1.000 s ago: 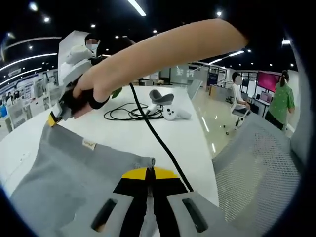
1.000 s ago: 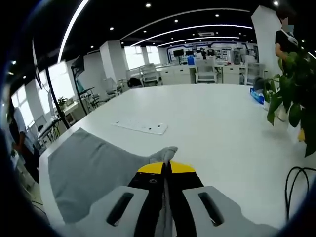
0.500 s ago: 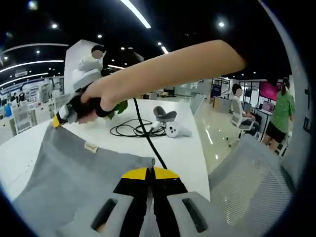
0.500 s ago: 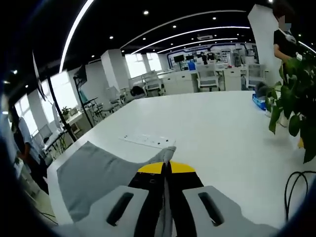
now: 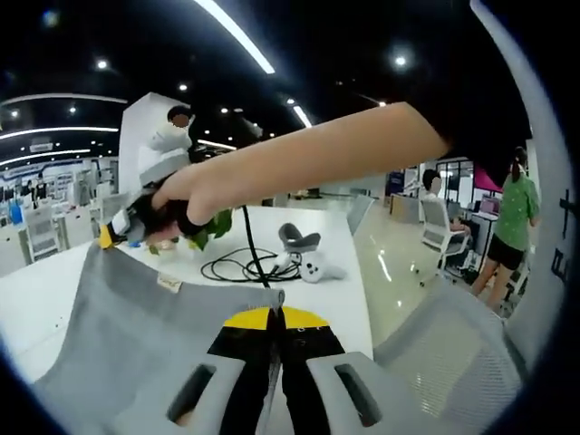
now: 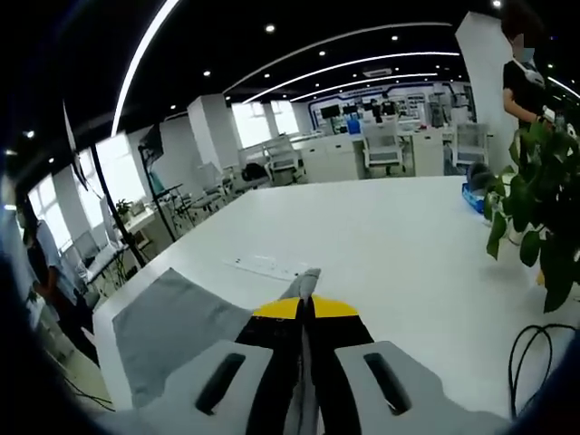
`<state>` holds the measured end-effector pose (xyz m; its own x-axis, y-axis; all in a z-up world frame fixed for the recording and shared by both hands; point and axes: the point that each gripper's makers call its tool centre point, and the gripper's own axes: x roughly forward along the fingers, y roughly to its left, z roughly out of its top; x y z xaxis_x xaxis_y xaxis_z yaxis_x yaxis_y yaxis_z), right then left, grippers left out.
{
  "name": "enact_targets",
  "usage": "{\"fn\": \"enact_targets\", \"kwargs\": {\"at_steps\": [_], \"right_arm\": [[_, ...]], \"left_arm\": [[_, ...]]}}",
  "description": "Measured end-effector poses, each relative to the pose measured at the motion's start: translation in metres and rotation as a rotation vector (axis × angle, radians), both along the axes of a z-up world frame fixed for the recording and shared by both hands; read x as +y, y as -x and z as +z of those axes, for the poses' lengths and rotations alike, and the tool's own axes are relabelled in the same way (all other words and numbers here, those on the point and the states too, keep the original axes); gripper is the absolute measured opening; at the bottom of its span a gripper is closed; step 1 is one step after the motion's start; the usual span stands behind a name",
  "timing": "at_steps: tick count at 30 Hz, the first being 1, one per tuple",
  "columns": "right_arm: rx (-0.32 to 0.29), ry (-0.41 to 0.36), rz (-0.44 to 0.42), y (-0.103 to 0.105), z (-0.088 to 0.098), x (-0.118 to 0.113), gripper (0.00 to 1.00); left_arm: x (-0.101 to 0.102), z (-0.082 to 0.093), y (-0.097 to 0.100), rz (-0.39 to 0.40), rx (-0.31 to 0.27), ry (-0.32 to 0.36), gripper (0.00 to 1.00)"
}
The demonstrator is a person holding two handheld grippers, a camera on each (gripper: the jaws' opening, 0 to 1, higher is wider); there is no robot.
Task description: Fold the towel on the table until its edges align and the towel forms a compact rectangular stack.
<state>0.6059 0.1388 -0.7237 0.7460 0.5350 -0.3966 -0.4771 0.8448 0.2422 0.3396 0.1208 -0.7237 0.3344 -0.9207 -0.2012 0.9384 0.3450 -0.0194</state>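
Observation:
A grey towel (image 5: 127,326) is stretched above the white table (image 5: 335,285), with a small tag on its upper edge. My left gripper (image 5: 275,314) is shut on one towel corner at the bottom of the left gripper view. In that view the right gripper (image 5: 109,234), held by a person's hand, pinches the far corner at the upper left. In the right gripper view my right gripper (image 6: 304,306) is shut on a towel corner, and the grey towel (image 6: 177,331) hangs away to the left over the table (image 6: 399,245).
A black cable coil (image 5: 240,267) and white and grey controllers (image 5: 308,258) lie on the table. A mesh chair (image 5: 453,362) stands at the right. A potted plant (image 6: 535,217) and a white power strip (image 6: 263,265) are on the table. People stand in the background.
Both grippers have lifted with the towel corners held, and the towel has risen off the table. Both views have tilted upward, showing more ceiling.

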Motion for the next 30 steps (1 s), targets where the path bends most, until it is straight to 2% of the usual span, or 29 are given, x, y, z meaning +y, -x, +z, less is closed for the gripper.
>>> {"fn": "enact_targets", "kwargs": {"at_steps": [13, 20, 30], "right_arm": [[-0.017, -0.031, 0.004, 0.004, 0.025, 0.021, 0.00], [-0.009, -0.038, 0.020, 0.006, 0.036, 0.044, 0.00], [-0.012, -0.054, 0.058, 0.010, 0.049, 0.085, 0.00]], "left_arm": [[0.028, 0.030, 0.001, 0.054, 0.002, 0.070, 0.02], [0.058, 0.050, -0.002, 0.129, -0.006, 0.120, 0.02], [0.103, 0.066, 0.001, 0.206, -0.029, 0.142, 0.02]]}}
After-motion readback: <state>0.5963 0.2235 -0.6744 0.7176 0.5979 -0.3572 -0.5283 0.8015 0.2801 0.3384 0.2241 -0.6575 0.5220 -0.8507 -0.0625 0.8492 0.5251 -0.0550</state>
